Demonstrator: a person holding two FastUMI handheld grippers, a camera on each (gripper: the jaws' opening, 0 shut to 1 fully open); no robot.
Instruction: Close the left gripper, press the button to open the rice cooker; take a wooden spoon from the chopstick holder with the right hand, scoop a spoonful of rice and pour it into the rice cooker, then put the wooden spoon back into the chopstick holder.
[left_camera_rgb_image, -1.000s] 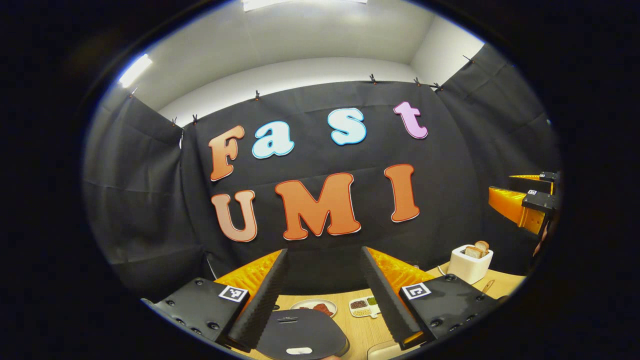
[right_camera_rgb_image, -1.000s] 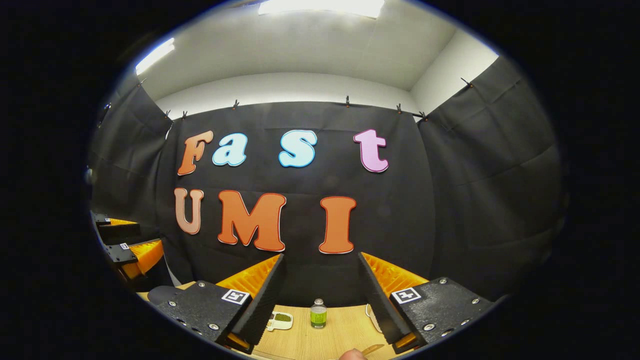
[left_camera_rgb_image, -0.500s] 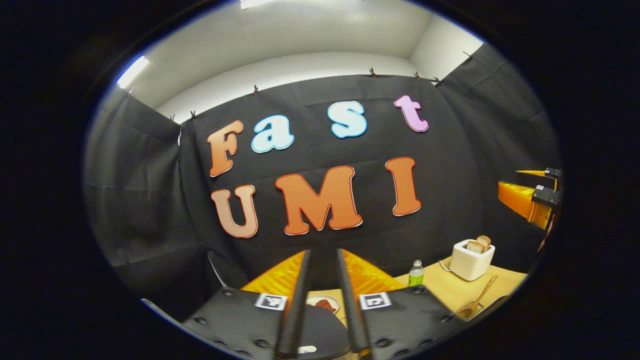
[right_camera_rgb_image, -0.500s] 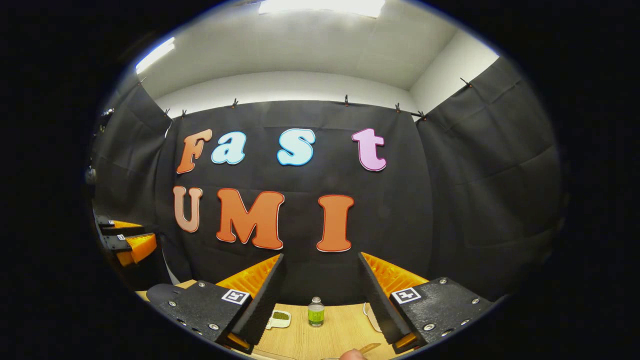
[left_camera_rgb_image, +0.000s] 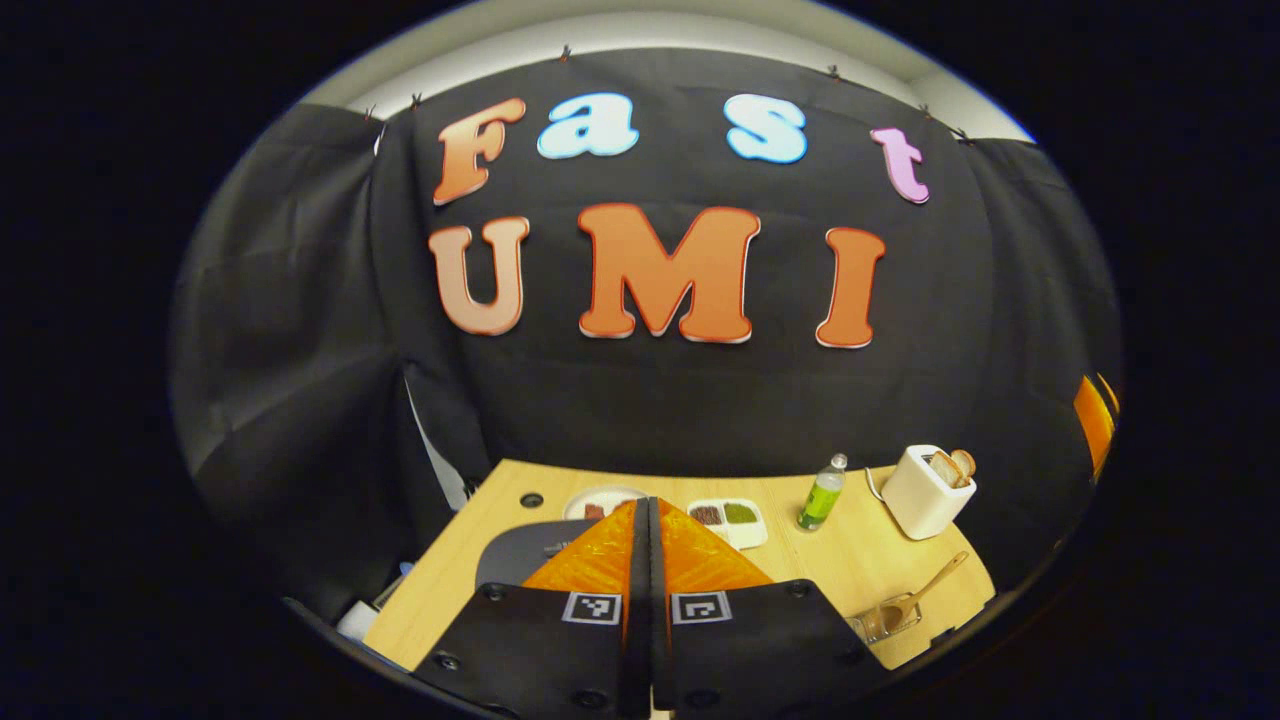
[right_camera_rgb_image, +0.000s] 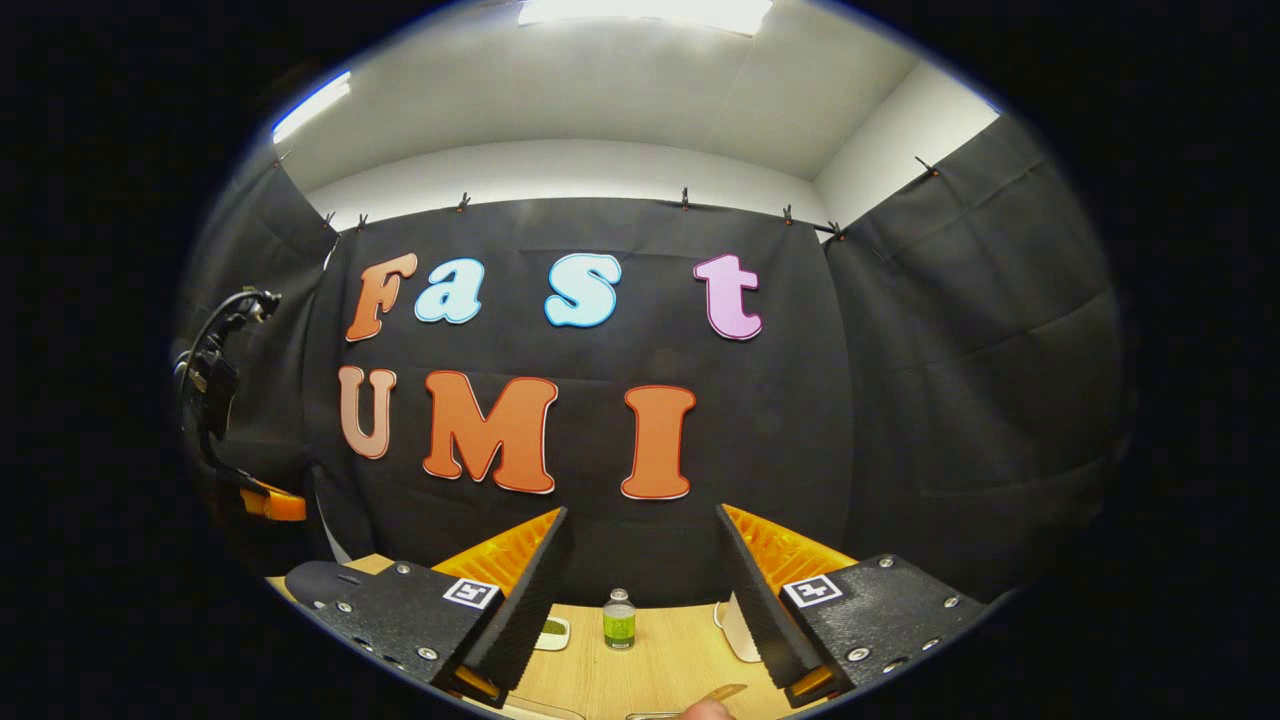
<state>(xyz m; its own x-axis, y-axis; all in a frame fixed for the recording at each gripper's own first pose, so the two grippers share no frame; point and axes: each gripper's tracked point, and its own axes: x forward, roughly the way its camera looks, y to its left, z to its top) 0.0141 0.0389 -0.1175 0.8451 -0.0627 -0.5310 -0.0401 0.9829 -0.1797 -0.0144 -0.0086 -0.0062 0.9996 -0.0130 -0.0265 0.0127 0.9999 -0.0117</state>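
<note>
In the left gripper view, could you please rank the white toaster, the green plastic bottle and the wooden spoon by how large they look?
1. White toaster, clearly the bulkiest.
2 and 3. Wooden spoon and green plastic bottle: the spoon looks longer but thinner, and it lies nearer the camera, so I would not rank these two.

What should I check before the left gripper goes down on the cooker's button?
1. Left gripper closed: ok, fingers meet with no gap.
2. Left gripper empty: ok, nothing between the fingers.
3. Aim: ok, it points down at the dark rice cooker lid on the table.
4. Button location: cannot tell, the fingers cover that part of the lid.
5. Lid shut: ok, it looks flat and closed.
6. Right side ready: ok, right gripper open and empty; wooden spoon sits in its holder.
</note>
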